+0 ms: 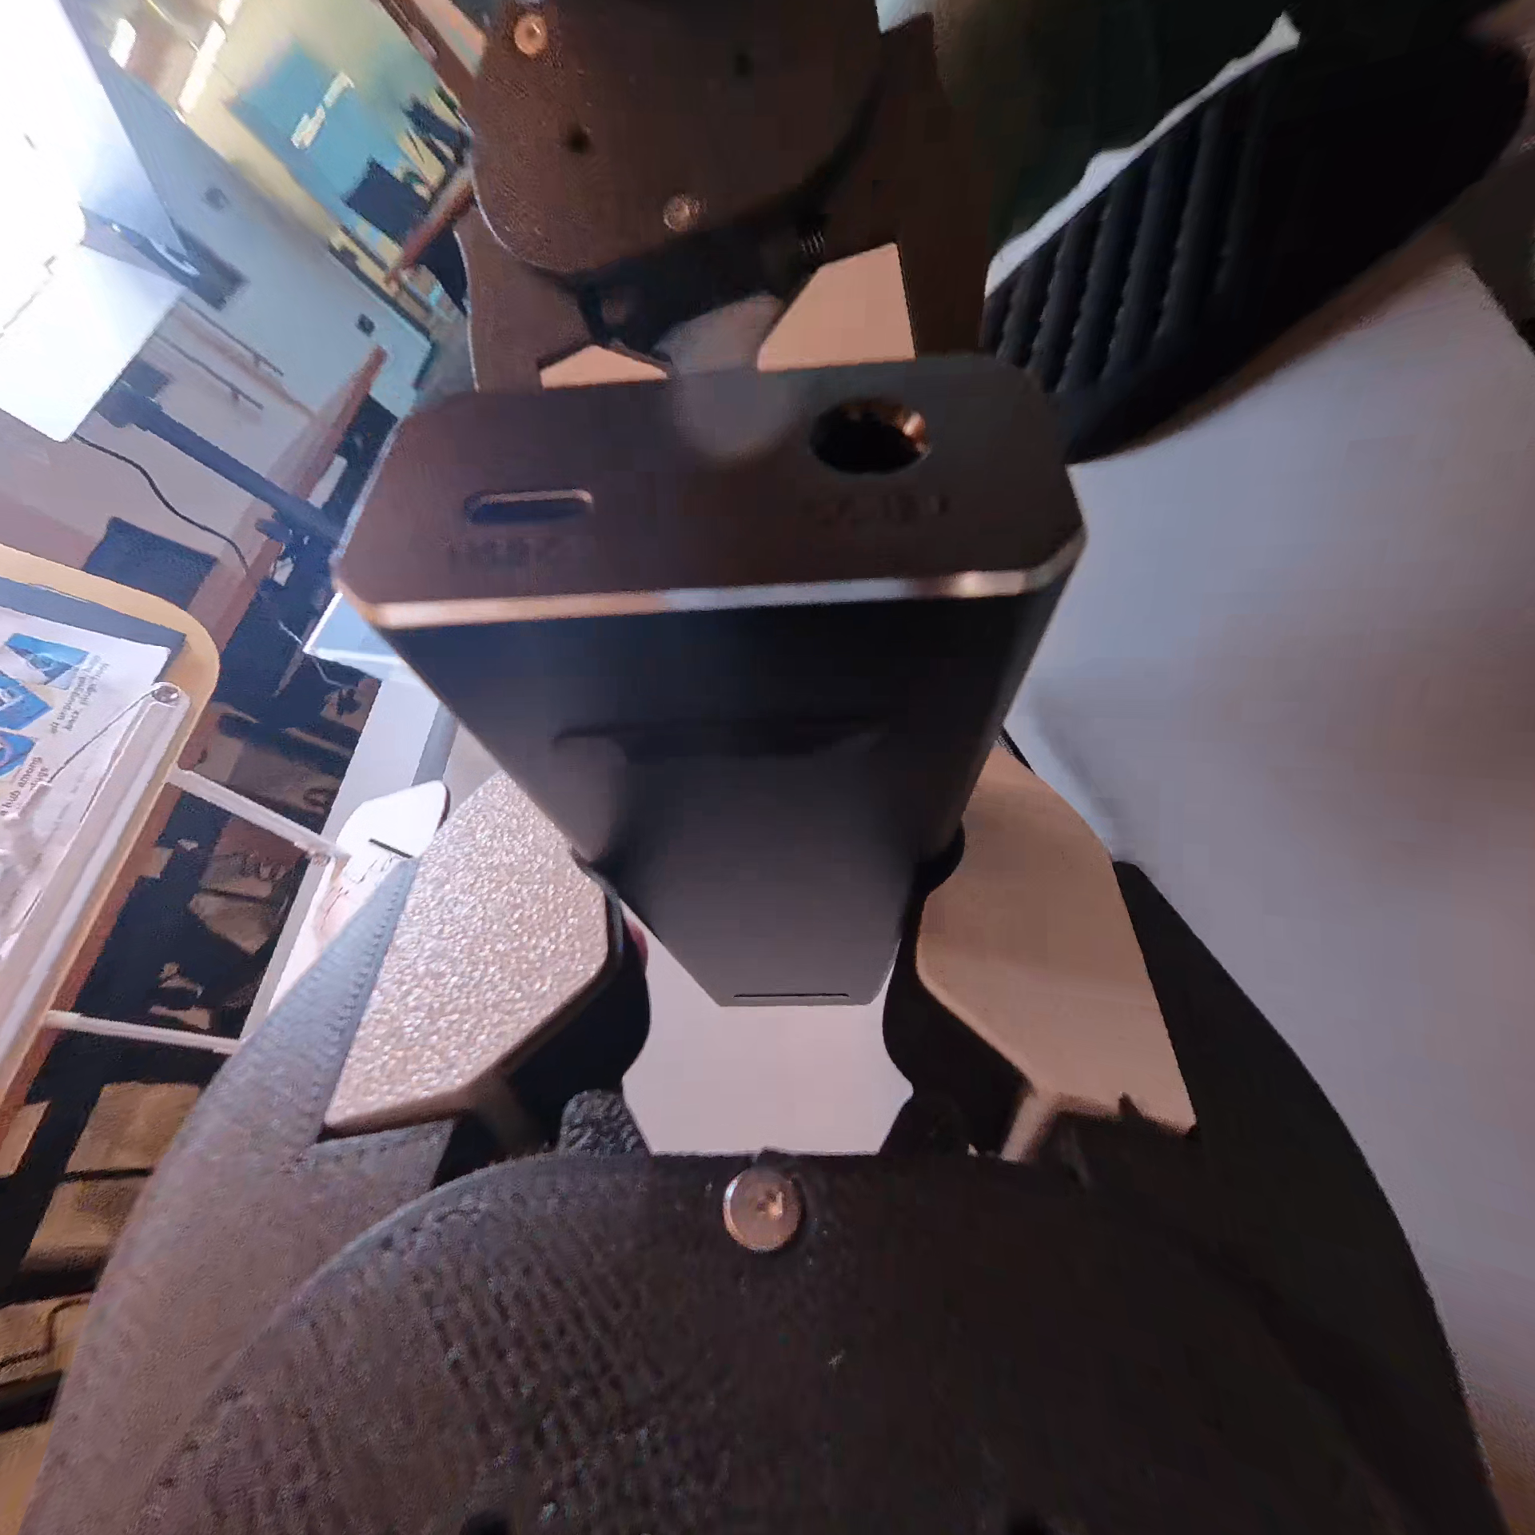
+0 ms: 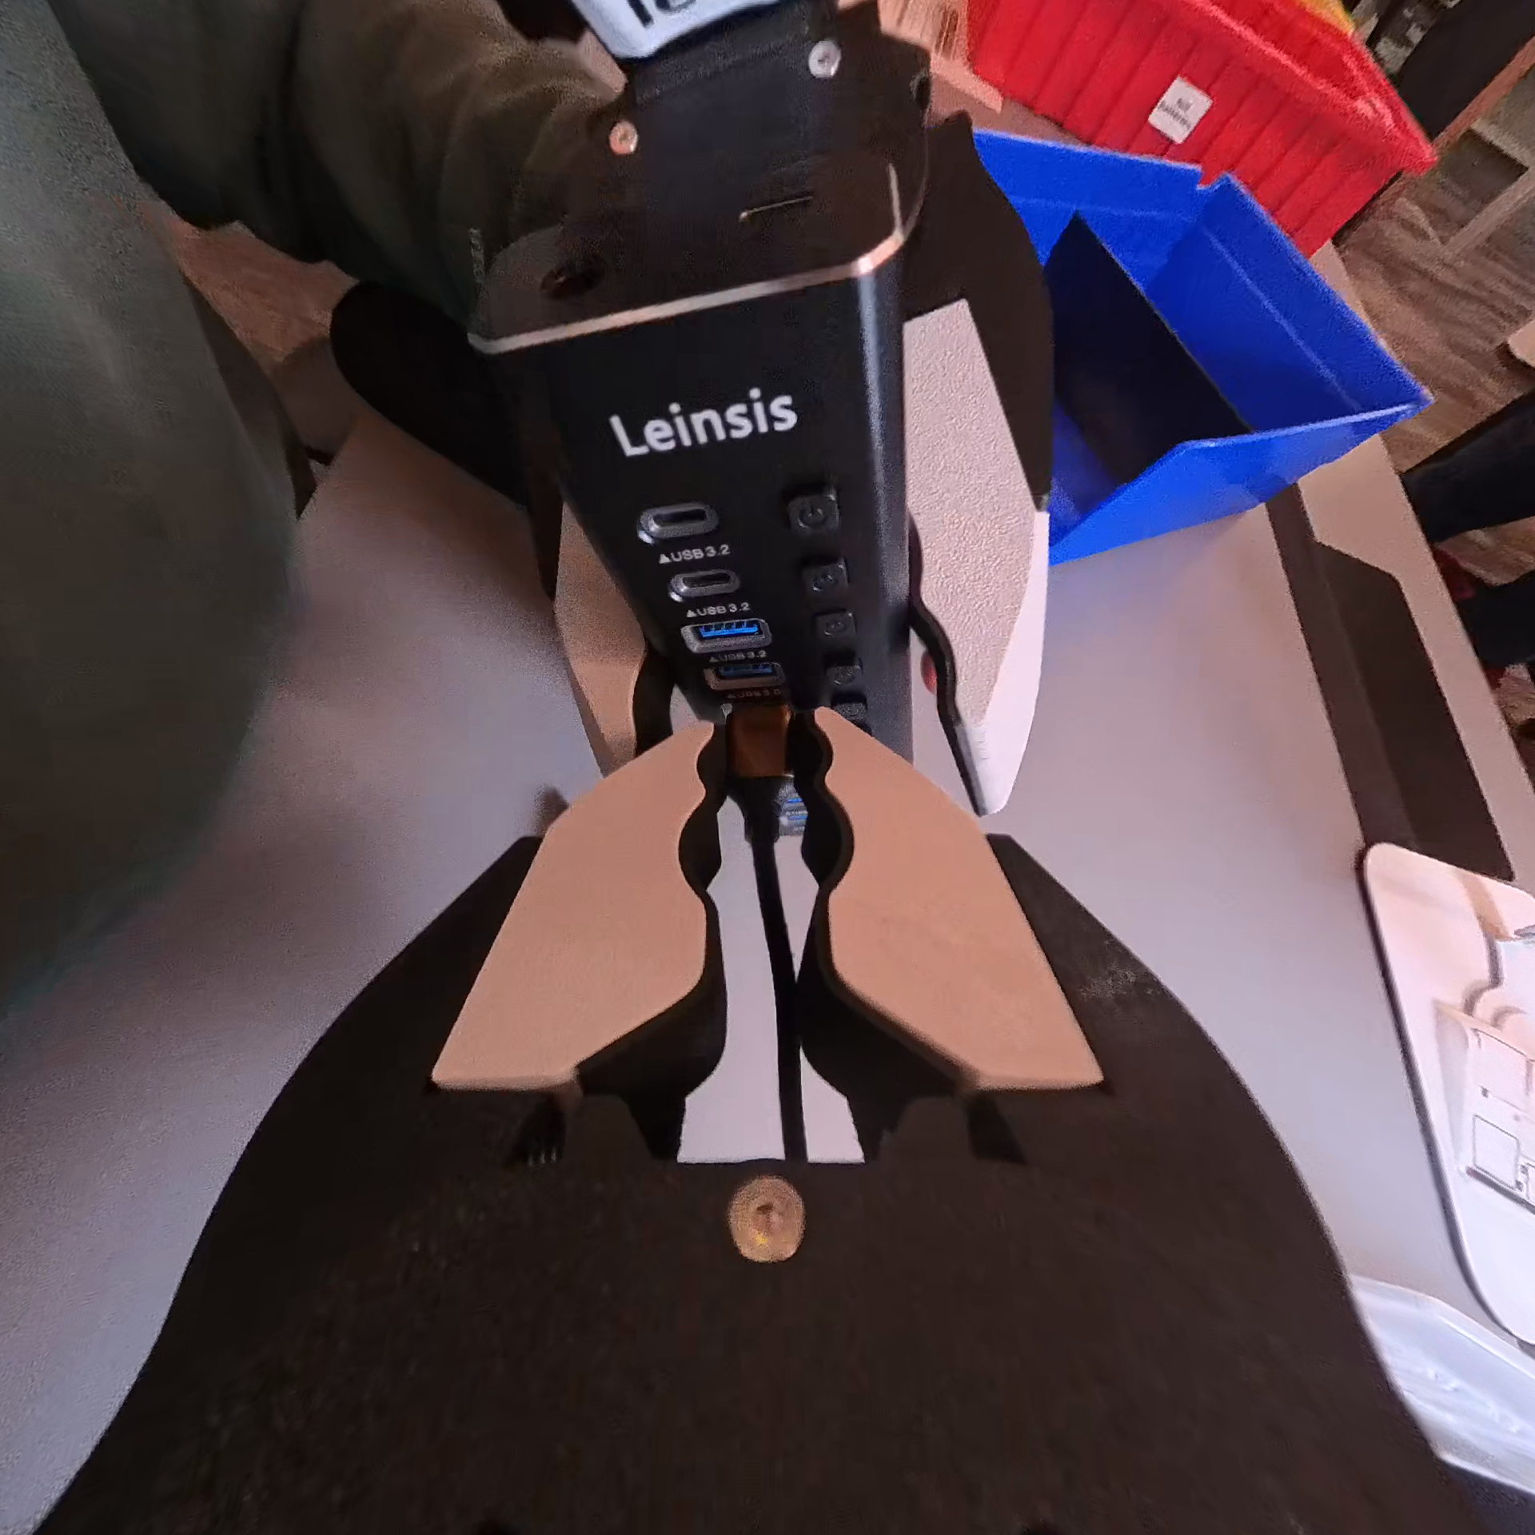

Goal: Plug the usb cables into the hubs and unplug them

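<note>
A black USB hub with a column of ports and small buttons is held upright off the white table. My left gripper is shut on the hub's lower body, one finger on each side. Its fingers also show in the right wrist view. My right gripper is shut on a USB plug whose black cable runs back between the fingers. The plug's tip is at a lower port on the hub's face. I cannot tell how deep it sits. The right gripper shows behind the hub in the left wrist view.
A blue bin stands on the table just right of the hub, with a red bin behind it. A white tray with papers lies at the right edge. A person's dark sleeve is behind. A stand with a printed sheet is at left.
</note>
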### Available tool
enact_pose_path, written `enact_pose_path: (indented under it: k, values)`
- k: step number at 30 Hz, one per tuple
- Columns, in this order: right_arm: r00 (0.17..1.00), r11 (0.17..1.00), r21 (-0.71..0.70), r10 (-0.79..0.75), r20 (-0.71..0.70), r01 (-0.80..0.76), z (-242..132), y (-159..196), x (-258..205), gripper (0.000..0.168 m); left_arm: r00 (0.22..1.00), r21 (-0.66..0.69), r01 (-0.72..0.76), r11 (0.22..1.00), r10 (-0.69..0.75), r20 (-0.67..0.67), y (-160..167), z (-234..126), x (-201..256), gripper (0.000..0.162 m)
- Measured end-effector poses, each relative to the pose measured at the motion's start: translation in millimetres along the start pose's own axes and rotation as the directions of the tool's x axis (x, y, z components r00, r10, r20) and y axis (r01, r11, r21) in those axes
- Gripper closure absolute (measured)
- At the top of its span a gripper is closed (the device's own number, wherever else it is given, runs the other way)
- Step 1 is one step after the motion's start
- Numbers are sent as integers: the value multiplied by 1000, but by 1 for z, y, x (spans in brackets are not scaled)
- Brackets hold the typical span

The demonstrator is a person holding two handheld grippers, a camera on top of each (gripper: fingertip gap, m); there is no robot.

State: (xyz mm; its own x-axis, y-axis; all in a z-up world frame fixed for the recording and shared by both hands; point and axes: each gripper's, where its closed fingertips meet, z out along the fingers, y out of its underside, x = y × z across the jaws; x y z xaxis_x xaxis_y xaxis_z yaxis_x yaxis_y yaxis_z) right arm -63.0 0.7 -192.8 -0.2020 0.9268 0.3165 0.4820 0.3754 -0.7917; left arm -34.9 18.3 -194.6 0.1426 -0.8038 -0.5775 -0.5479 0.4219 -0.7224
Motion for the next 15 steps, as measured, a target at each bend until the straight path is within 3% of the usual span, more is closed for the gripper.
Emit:
enact_pose_path:
  k: [1,6,7,10,12,15]
  values:
    - [1000,1000,-7,4,-1,-4,0,2,0,152,1000,-16,-4,1000,4,1,1,0,0,89]
    - [996,999,42,21,-82,-18,-1,0,7,152,999,-46,0,999,2,53,6,-7,-10,89]
    - [992,1000,23,24,-126,-21,-6,10,14,152,994,-115,-4,993,16,108,22,-18,-22,91]
    - [978,991,69,122,-167,-112,-37,29,18,152,971,-104,183,978,-163,178,58,-54,-46,89]
    - [971,999,18,48,-235,-45,-55,27,22,152,971,-106,157,982,-134,196,56,-52,-48,88]
    - [939,996,64,84,-334,-66,-108,4,63,152,969,-67,174,982,-159,188,45,-48,-53,89]
